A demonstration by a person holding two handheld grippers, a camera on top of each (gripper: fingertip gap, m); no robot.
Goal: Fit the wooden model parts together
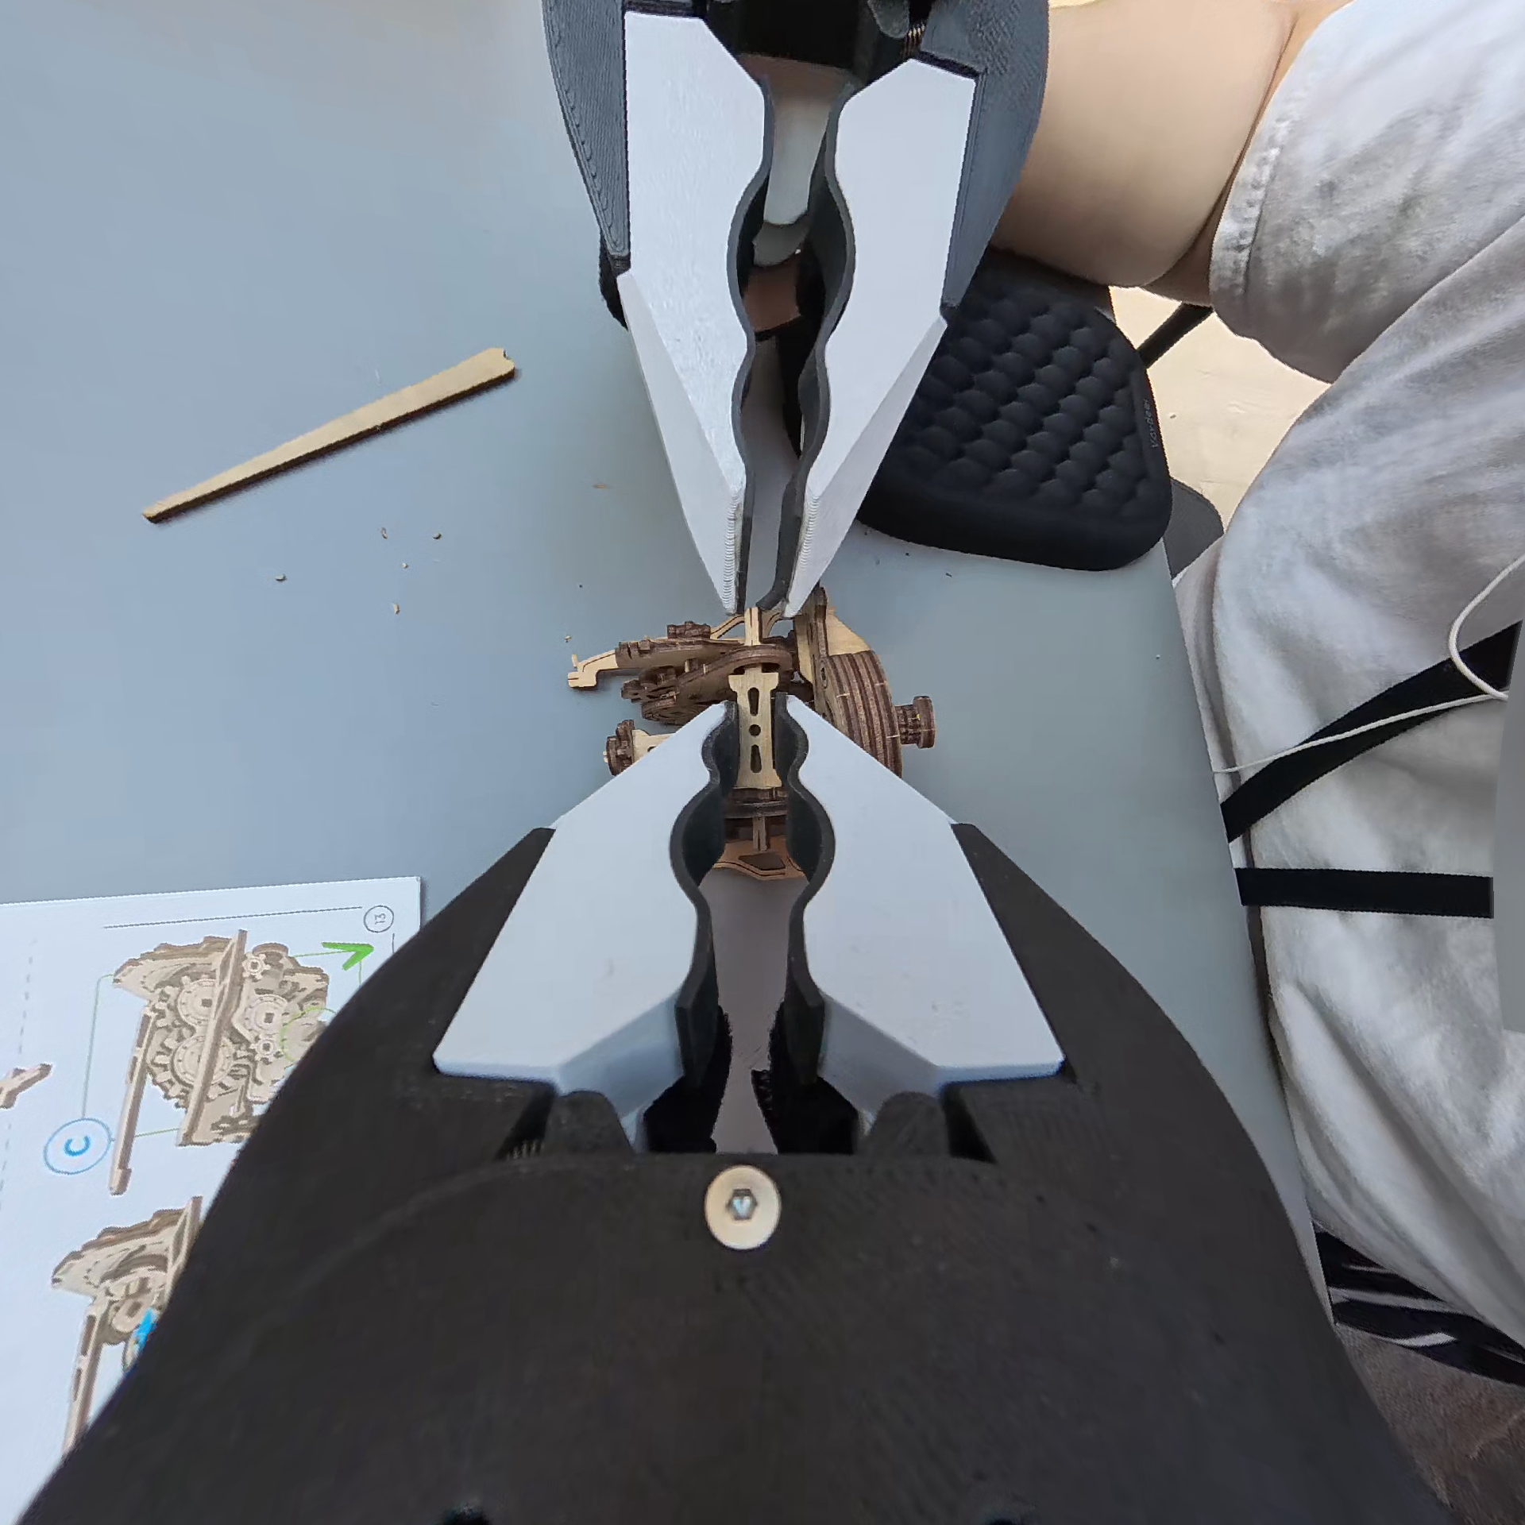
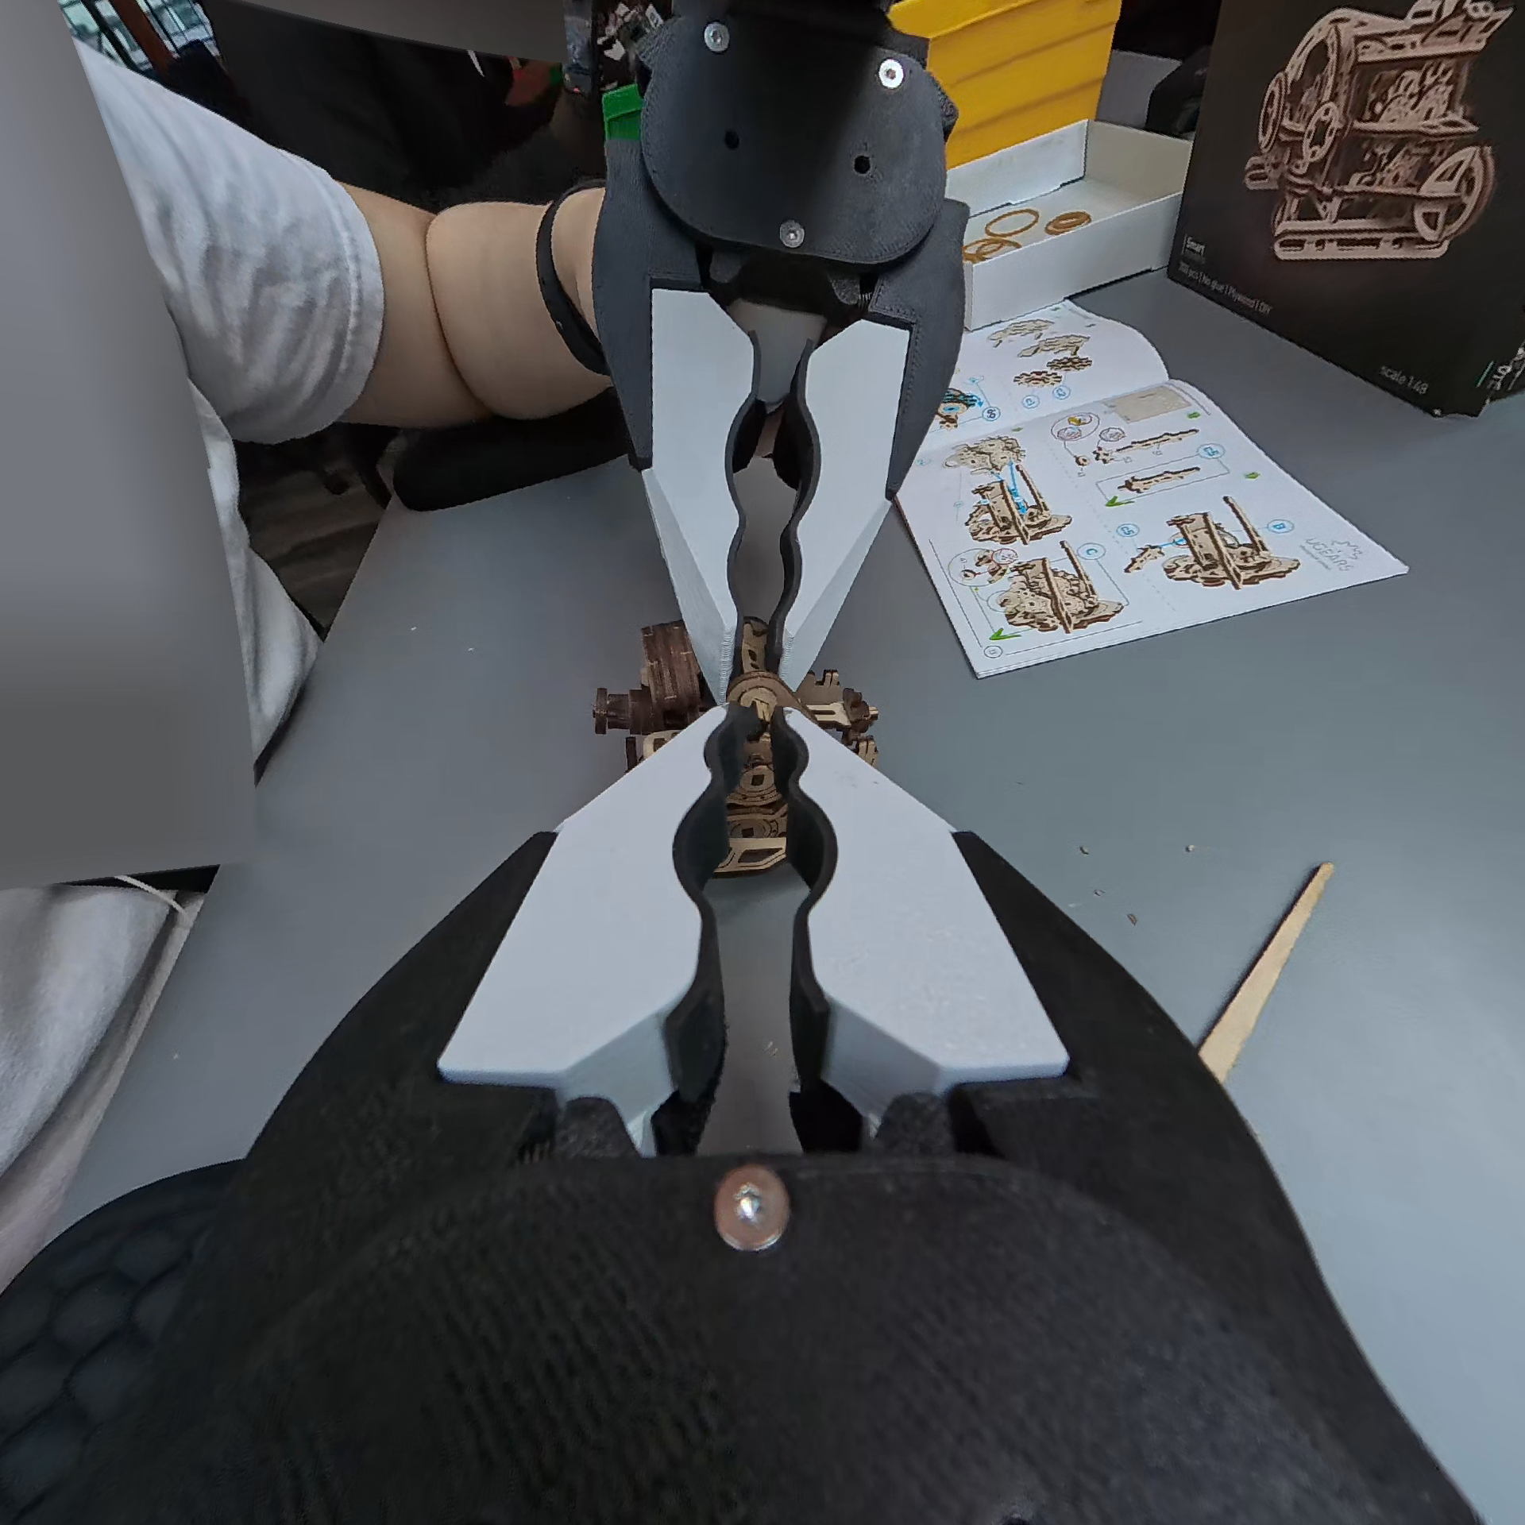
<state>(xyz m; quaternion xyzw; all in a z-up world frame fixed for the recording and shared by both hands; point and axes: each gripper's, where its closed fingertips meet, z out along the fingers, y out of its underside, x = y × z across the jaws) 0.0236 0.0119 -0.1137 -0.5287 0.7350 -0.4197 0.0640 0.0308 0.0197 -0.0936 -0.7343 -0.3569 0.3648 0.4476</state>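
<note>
A small wooden model (image 1: pixel 850 701) of gears and plates sits on the grey table (image 1: pixel 247 247). My left gripper (image 1: pixel 755 720) is shut on a pale upright slat (image 1: pixel 755 743) at the model's near side. My right gripper (image 1: pixel 761 609) comes from the far side, its tips pinched on a small pale peg (image 1: pixel 753 625) on top of the model. In the right wrist view my right gripper (image 2: pixel 755 720) is closed on the model's top (image 2: pixel 755 780), and the left gripper (image 2: pixel 755 672) meets it from the opposite side. The two pairs of tips almost touch.
A loose wooden stick (image 1: pixel 330 437) (image 2: pixel 1262 974) lies on the table. An instruction sheet (image 2: pixel 1139 495) (image 1: pixel 206 1031), a dark model box (image 2: pixel 1362 190), a white tray with rings (image 2: pixel 1064 165) and a yellow bin (image 2: pixel 1023 66) stand behind. A black cushion (image 1: pixel 1031 429) lies at the table edge. Left and right tips are no more than a few centimetres apart. Left tips and right tips are each some 12 cm from the loose wooden stick (image 1: pixel 330 437). Seen from the right wrist view (image 2: pixel 1236 989) as well.
</note>
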